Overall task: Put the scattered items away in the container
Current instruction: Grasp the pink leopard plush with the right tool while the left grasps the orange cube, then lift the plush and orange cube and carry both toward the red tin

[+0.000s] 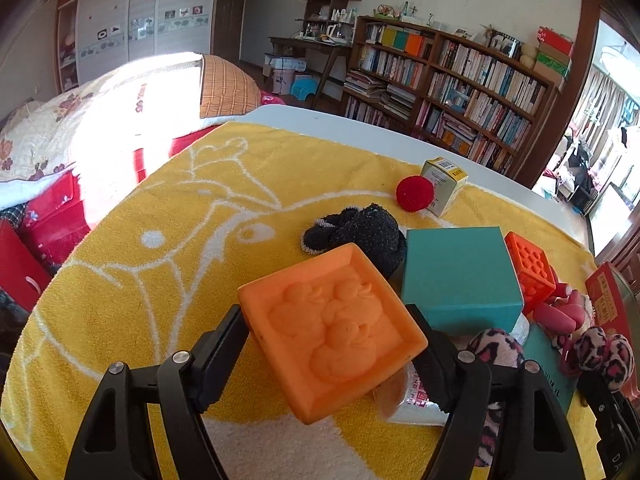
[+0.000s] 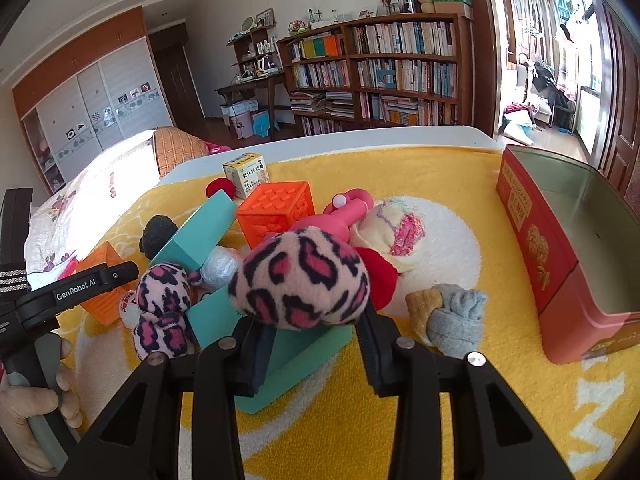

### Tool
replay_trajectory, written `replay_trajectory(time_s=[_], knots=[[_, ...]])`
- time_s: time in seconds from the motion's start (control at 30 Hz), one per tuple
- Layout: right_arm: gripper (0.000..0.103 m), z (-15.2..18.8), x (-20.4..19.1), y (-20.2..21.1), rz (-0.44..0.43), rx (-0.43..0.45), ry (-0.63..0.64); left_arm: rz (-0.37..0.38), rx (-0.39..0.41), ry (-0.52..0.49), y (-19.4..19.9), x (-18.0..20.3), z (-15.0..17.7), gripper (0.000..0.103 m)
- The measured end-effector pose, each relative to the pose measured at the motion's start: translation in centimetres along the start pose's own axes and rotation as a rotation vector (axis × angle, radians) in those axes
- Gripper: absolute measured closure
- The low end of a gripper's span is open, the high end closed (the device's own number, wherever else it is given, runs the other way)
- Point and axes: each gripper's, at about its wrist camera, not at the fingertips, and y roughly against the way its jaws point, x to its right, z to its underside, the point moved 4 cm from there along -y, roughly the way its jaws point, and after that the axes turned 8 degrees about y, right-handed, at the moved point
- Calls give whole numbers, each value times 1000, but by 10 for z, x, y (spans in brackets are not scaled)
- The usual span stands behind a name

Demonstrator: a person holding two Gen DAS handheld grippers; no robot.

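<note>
In the left wrist view my left gripper (image 1: pixel 332 340) is shut on an orange soft block with a duck relief (image 1: pixel 332 332), held tilted above the yellow towel (image 1: pixel 160 280). In the right wrist view my right gripper (image 2: pixel 312 340) is shut on a pink leopard-print plush ball (image 2: pixel 300 280); a second lobe of the same plush (image 2: pixel 164 312) hangs to its left. The open red tin (image 2: pixel 560 264) stands at the right, its inside bare, apart from both grippers. Only its edge (image 1: pixel 608 300) shows in the left wrist view.
Piled between the grippers are a teal box (image 1: pixel 460 276), an orange studded cube (image 2: pixel 276 216), a pink toy (image 2: pixel 344 212), a cream sock (image 2: pixel 396 232) and a grey-and-tan sock bundle (image 2: pixel 452 316). A black sock (image 1: pixel 360 232), a red ball (image 1: pixel 414 193) and a small carton (image 1: pixel 444 184) lie further back.
</note>
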Motion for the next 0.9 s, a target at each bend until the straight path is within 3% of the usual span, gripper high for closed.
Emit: replay_trajectory(time_s=[0.53,0.9], knots=[[61,1,26,9,27,28,-118,0,115,-58,31,17,1,24],[61,0,29,17,55,62,-130,-3,167,-100,42,27,5,24]])
